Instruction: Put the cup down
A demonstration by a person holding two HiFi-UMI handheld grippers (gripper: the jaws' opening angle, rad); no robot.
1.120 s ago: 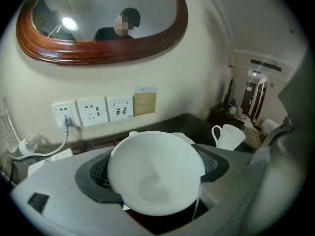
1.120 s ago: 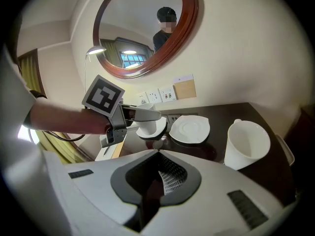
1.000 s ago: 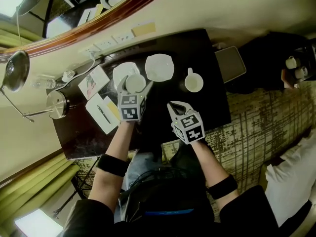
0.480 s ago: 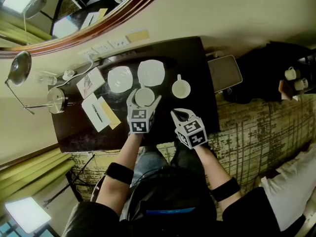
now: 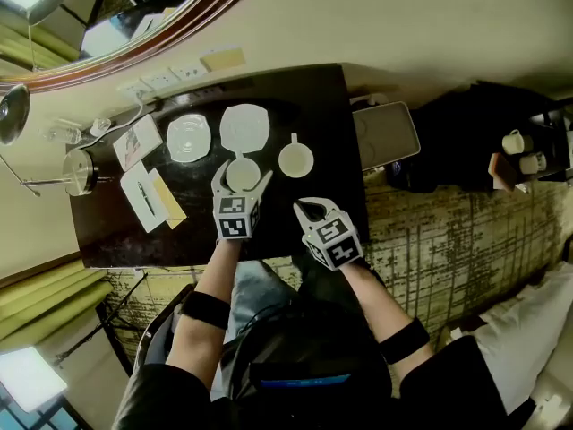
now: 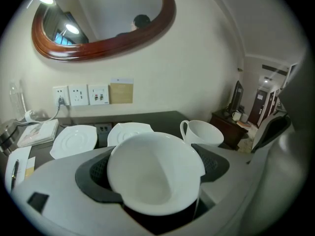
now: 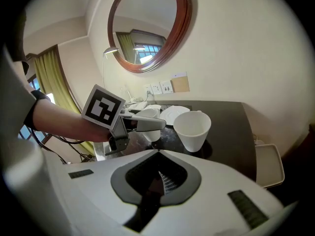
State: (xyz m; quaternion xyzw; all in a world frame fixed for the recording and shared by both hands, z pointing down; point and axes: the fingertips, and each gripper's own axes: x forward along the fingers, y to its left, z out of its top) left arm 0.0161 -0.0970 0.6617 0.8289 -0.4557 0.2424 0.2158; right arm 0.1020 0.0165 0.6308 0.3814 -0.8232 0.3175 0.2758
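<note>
Dark worktop [image 5: 327, 115] below a wall mirror [image 6: 103, 14] carried saucers and a second cup [image 5: 295, 160]. Left gripper [image 5: 242, 179] had its jaws clamped on the cup [image 6: 155, 173], held above the worktop near a saucer [image 5: 244, 127] and not yet set down. Right gripper [image 5: 306, 210] was empty, jaws together. The cup's base was hidden.

No readable text, brand or number. The left gripper [image 5: 242, 174] cube [image 5: 233, 218] and the right gripper [image 5: 303, 208] cube [image 5: 333, 243] show only black-and-white square patterns. The booklet [image 5: 136, 141] at the counter [image 5: 313, 106] back left corner has print too small to read. The tan wall plate [image 5: 222, 58] looks blank.
</note>
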